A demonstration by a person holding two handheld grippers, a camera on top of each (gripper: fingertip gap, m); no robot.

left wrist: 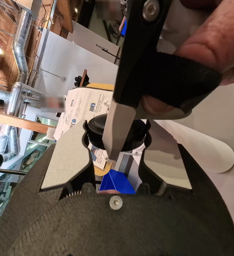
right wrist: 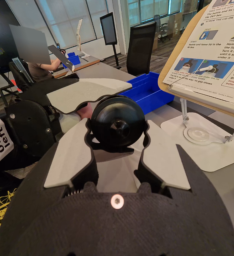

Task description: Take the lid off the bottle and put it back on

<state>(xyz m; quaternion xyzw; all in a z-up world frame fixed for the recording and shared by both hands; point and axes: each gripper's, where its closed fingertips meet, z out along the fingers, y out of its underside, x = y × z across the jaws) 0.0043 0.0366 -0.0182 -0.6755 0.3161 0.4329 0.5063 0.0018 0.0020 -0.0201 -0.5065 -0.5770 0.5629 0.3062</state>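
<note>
A grey worktop sits in an open office with windows, a dark chair and another person at a far desk. On it you have a blue bin, which looks empty, and beside it a stand propping up a printed sheet. Your right tongs are closed on the black lid, one finger at each side of its rim, seen end-on. Your left tongs come in from the left, with one finger above the lid and one below, gripping the white bottle at the neck just behind the lid. The lid is on the bottle, held in the air above the worktop; most of the bottle is hidden.
</note>
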